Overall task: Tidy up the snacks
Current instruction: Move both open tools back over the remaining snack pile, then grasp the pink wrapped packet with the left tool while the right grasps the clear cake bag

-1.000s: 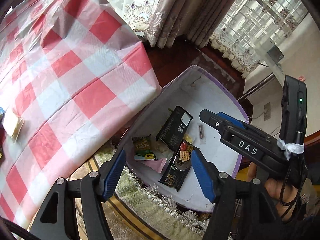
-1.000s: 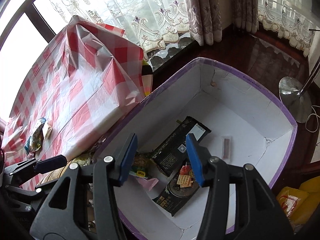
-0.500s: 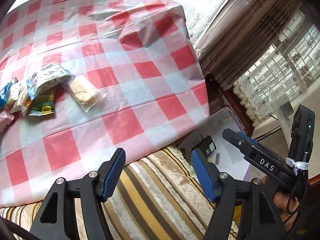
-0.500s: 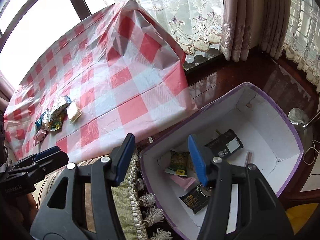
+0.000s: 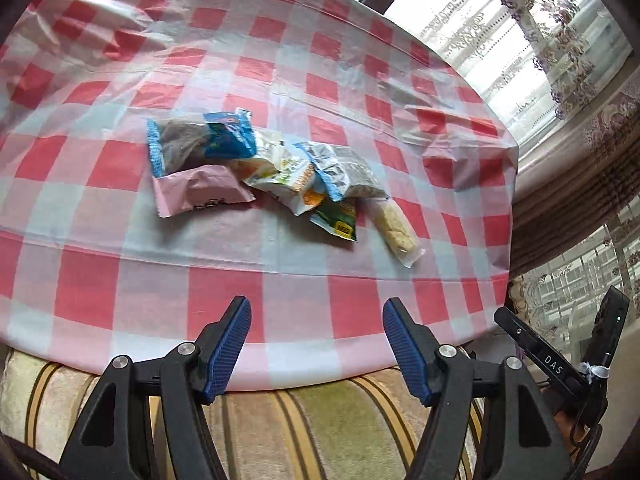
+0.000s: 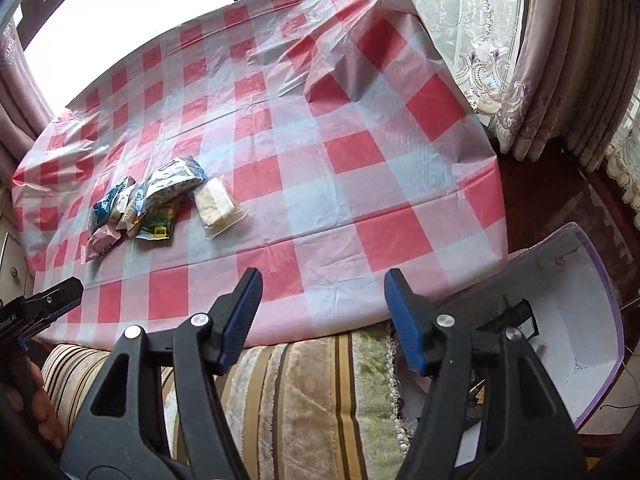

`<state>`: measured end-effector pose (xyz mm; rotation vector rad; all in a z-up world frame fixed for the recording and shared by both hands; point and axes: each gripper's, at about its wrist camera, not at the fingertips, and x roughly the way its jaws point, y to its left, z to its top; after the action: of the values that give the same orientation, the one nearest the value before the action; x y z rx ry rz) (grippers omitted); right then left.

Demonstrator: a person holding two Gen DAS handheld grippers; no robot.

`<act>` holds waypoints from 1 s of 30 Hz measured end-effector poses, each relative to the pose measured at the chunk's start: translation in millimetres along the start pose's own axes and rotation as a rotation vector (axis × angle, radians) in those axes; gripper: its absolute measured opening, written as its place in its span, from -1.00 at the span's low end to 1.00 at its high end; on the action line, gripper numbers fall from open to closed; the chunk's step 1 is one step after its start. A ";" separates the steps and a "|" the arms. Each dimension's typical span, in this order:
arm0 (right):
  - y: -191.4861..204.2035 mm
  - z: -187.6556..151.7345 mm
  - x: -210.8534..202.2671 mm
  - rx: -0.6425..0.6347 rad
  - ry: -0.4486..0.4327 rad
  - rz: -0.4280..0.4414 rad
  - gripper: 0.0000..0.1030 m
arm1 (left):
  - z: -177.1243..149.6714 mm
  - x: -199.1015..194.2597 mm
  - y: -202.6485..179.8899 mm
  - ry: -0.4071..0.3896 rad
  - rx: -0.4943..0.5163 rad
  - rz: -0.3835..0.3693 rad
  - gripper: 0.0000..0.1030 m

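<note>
While the left gripper is hanging empty, fingers apart, and the right gripper is opening empty, overlapping snack packets mid-desk are risking a double grab.

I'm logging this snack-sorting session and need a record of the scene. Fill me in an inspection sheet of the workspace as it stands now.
Surface: table with a red-and-white checked cloth, creased near the far corner.
Job's things: heap of snack packets on the cloth, overlapping; a clear-wrapped biscuit bar at the heap's edge; a purple-rimmed white box off the table's end, dark packets inside.
Clutter: nothing seen.
Tools: left tool open and empty; right tool empty, its jaws opening.
Cables: a thin cord beyond the box.
Surroundings: striped cushion below the table edge; curtains and windows behind.
</note>
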<state>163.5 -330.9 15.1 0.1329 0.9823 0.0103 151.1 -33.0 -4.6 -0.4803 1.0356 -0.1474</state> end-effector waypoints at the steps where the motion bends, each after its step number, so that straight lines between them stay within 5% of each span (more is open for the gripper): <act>1: 6.6 1.3 4.0 -0.016 0.006 0.000 0.29 | 2.1 -2.1 11.8 -0.009 -0.023 0.018 0.34; 12: 64.8 17.1 39.8 -0.186 0.015 -0.041 0.30 | 23.7 -5.0 81.8 -0.065 -0.131 0.089 0.33; 22: 98.2 34.8 69.4 -0.260 0.015 -0.038 0.30 | 63.5 10.7 48.4 -0.127 0.229 0.073 0.26; 30: 111.7 45.2 94.0 -0.286 0.044 -0.019 0.30 | 75.5 49.8 39.9 -0.027 0.349 0.054 0.07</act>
<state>259.0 -218.6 -25.0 -0.1399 1.0155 0.1361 236.8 9.1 -30.4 -0.1371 0.9713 -0.2673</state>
